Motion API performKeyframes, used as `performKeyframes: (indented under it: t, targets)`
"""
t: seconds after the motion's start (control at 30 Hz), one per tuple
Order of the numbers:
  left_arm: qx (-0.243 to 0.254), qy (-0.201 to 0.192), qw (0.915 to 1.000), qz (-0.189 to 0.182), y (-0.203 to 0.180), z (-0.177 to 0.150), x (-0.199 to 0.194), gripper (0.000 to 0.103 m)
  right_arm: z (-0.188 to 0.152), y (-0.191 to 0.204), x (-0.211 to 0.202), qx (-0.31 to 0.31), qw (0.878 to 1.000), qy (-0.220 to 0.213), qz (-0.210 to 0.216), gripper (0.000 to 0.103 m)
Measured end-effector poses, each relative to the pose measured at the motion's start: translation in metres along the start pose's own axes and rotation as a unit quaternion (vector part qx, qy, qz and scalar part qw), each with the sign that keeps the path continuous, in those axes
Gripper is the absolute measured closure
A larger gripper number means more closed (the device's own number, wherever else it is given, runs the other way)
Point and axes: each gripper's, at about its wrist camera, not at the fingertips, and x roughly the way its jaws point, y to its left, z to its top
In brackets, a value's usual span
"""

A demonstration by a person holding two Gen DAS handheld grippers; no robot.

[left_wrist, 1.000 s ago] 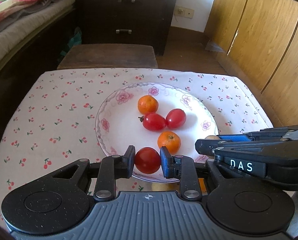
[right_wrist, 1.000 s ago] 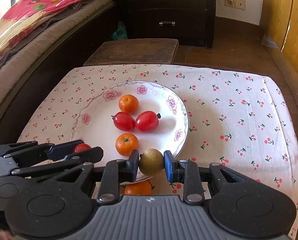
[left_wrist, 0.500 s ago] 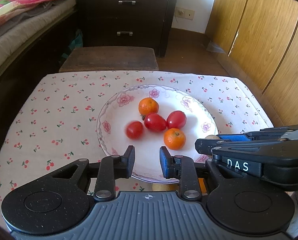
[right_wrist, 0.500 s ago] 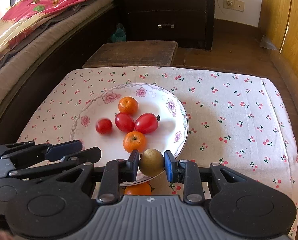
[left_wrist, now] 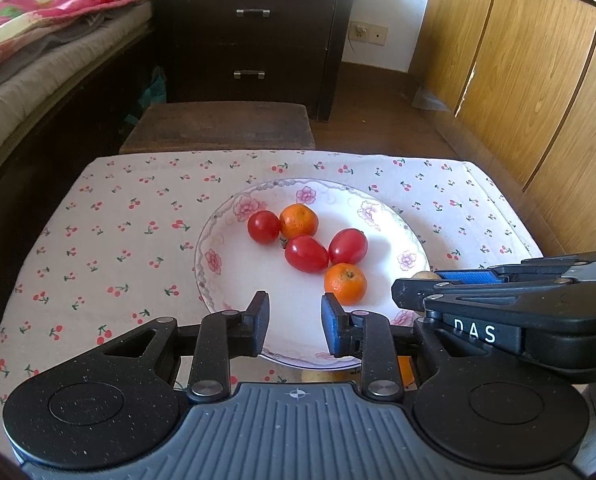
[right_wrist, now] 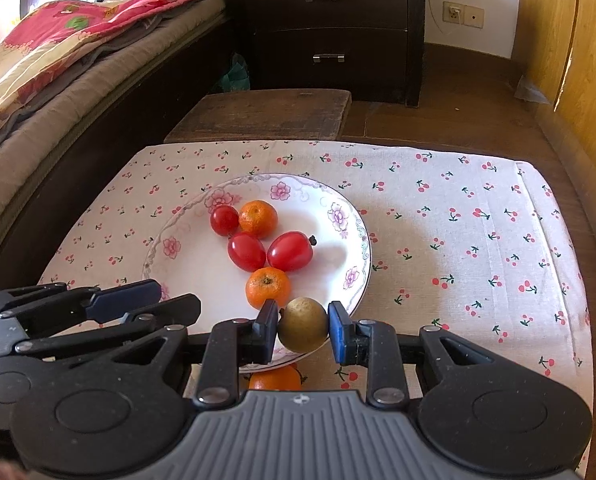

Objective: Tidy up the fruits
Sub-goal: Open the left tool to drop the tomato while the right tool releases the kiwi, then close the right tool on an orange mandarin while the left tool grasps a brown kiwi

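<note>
Holding five fruits (left_wrist: 306, 254), floral plate (left_wrist: 218, 276)

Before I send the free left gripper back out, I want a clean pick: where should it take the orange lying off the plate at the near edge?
Probably across the orange's round middle, from above and the near side. Only its top shows below the plate rim, so the far side looks blocked.
</note>
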Motion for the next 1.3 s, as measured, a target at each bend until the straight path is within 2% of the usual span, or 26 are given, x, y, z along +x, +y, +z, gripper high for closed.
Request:
performKeyframes:
  t: [0.6, 0.83, 1.3]
  targets:
    - [-0.004, -0.005, 1.0, -0.003, -0.001, 0.0, -0.008, 0.064, -0.002, 0.002, -0.012, 0.0, 1.0, -0.008, 0.001, 0.074]
    - [-0.004, -0.006, 1.0, -0.005, 0.0, -0.001, -0.01, 0.06, -0.002, 0.0, -0.013, 0.003, 1.0, -0.009, 0.001, 0.074]
    - [0.01, 0.005, 0.9999, -0.013, -0.006, -0.014, -0.019, 0.059, -0.016, 0.0, -0.018, -0.003, 1.0, 0.015, 0.0, 0.074]
